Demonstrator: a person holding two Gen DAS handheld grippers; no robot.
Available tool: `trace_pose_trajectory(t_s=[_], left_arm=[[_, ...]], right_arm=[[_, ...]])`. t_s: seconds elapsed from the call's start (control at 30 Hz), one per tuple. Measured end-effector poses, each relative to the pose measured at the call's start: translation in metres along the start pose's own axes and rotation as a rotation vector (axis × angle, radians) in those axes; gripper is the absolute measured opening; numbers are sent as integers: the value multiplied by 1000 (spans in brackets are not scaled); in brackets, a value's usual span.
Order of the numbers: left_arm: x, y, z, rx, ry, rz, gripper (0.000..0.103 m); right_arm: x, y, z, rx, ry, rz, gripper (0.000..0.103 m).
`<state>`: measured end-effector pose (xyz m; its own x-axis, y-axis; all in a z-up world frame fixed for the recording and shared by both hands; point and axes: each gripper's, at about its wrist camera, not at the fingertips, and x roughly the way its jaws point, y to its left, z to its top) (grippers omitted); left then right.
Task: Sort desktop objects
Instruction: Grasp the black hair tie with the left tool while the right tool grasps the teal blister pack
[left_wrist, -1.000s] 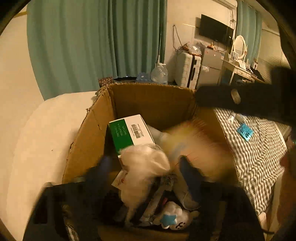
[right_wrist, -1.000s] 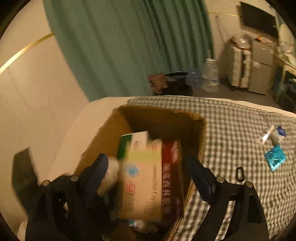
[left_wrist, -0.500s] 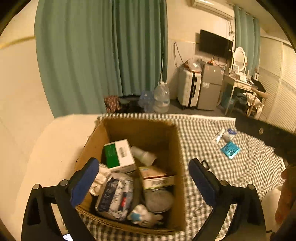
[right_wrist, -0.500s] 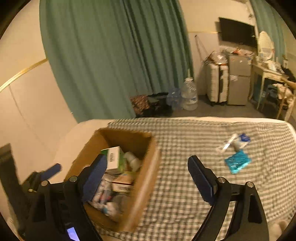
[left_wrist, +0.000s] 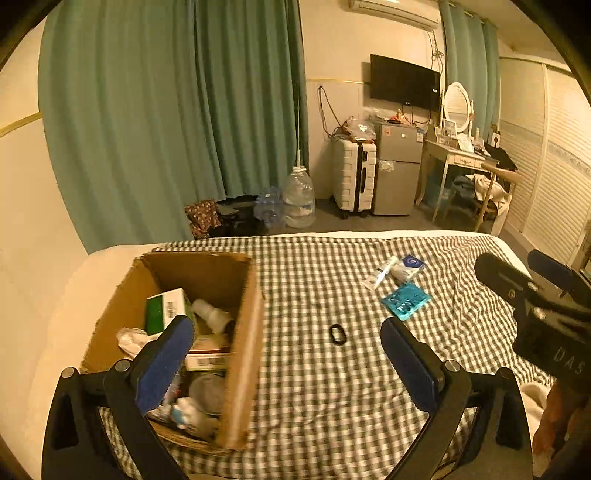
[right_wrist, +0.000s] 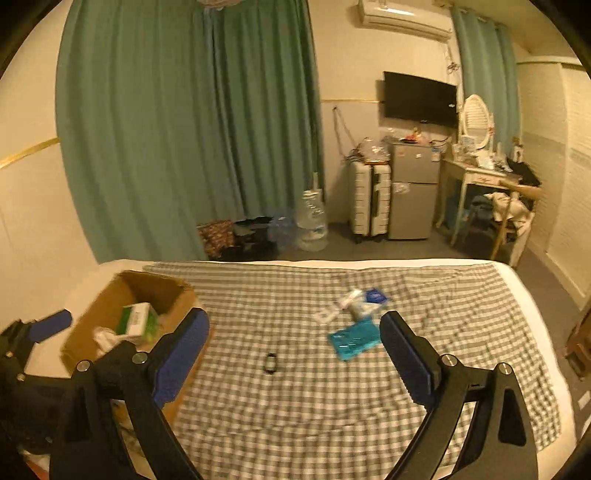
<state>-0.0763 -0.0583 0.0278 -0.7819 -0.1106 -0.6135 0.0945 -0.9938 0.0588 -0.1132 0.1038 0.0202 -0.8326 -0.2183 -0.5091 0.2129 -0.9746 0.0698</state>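
Left gripper (left_wrist: 286, 363): spread wide, empty, box (left_wrist: 243, 332) already filled.
Right gripper (right_wrist: 293, 354): jaws opening, empty, facing teal packet (right_wrist: 354, 340).

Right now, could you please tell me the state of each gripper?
Left gripper: open, holding nothing.
Right gripper: jaws opening, nothing between them.

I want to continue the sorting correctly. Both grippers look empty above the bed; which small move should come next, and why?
Probably bring the right gripper down toward the small black ring on the checked cloth. It lies alone in front of that gripper's opening fingers, with nothing between them, while the teal packet lies farther away. The cardboard box already holds other things.
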Motion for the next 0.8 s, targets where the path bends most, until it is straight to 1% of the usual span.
trace_pose_trajectory(t_s=[0.1, 0.17, 0.23, 0.3, 0.37, 0.43, 0.47, 0.5, 0.53, 0.6, 0.63, 0.7, 0.8], left_arm=[[11, -20, -3, 28, 25, -4, 103], [22, -28, -6, 28, 44, -5, 103], [34, -37, -9, 24, 76, -25, 103], [44, -44, -12, 23, 91, -49, 103], [50, -47, -16, 20, 68, -85, 103], [54, -46, -23, 2, 32, -122, 103], [59, -44, -28, -14, 20, -127, 103], [65, -43, -31, -29, 19, -121, 103], [75, -42, -36, -47, 31, -109, 103], [98, -41, -48, -75, 73, -87, 103], [107, -41, -53, -81, 90, -82, 103], [130, -42, -63, -88, 137, -67, 103], [159, -47, -76, -106, 188, -68, 103]], right_arm=[[3, -21, -8, 15, -3, -8, 94], [6, -35, -12, 33, -4, -9, 96], [10, -50, -18, 67, -14, -8, 96], [11, -62, -22, 112, -45, -14, 96], [14, -75, -24, 144, -65, -13, 97], [19, -87, -27, 154, -92, -51, 99], [19, -91, -29, 150, -106, -64, 103], [22, -96, -33, 132, -134, -95, 103], [26, -99, -36, 112, -141, -106, 103], [42, -103, -39, 75, -80, -101, 103], [54, -105, -43, 64, -36, -117, 103], [72, -109, -51, 56, 9, -136, 103], [101, -117, -67, 72, 86, -95, 103]])
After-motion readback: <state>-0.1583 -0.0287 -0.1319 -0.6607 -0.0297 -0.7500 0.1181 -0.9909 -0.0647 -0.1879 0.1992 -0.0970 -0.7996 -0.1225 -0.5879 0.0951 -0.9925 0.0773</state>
